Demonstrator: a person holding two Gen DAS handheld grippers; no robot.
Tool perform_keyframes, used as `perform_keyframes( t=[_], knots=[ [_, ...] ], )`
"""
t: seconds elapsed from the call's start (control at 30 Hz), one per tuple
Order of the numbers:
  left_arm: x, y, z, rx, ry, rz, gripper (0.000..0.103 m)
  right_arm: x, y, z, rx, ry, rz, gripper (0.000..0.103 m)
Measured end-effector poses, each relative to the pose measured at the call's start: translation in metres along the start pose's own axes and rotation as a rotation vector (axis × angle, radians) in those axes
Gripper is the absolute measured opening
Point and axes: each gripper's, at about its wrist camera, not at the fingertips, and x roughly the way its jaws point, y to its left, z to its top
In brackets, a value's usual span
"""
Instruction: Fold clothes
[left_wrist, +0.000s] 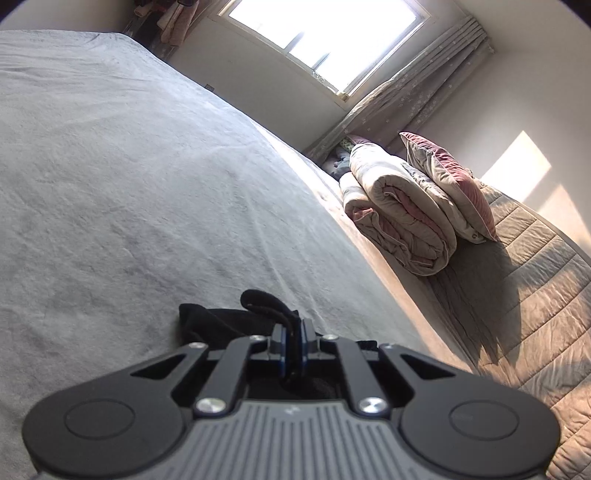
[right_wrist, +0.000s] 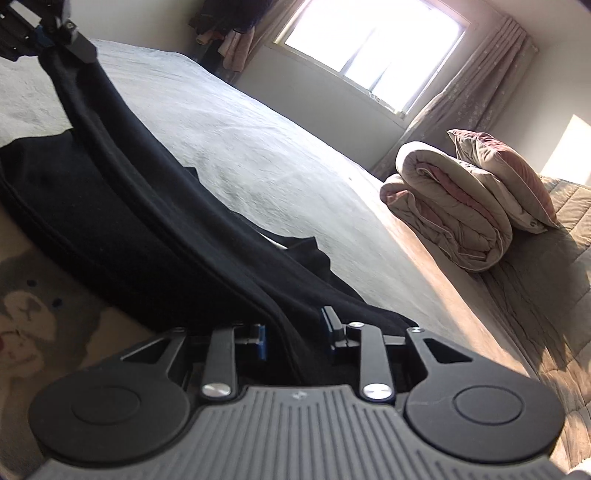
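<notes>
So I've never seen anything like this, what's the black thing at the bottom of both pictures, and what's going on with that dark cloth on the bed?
The black thing is a hand-held gripper: two fingers a person squeezes together. Each gripper carries a camera looking forward along its fingers, so one picture comes from each hand. In the left-hand view, the left gripper is shut on an edge of the black garment. In the right-hand view, the right gripper has its fingers apart with the same garment between them; it is not clamped. The cloth stretches up toward the left gripper in the top left corner. All this is over a grey bed, with a folded quilt and a pillow farther back.
</notes>
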Motion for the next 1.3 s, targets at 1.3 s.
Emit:
perform_keyframes(
  t=[1.3],
  knots=[
    [0.017,0.022,-0.002,0.017,0.025,0.022,0.01,0.029,-0.144,-0.012,0.581,0.077,0.274,0.026]
  ],
)
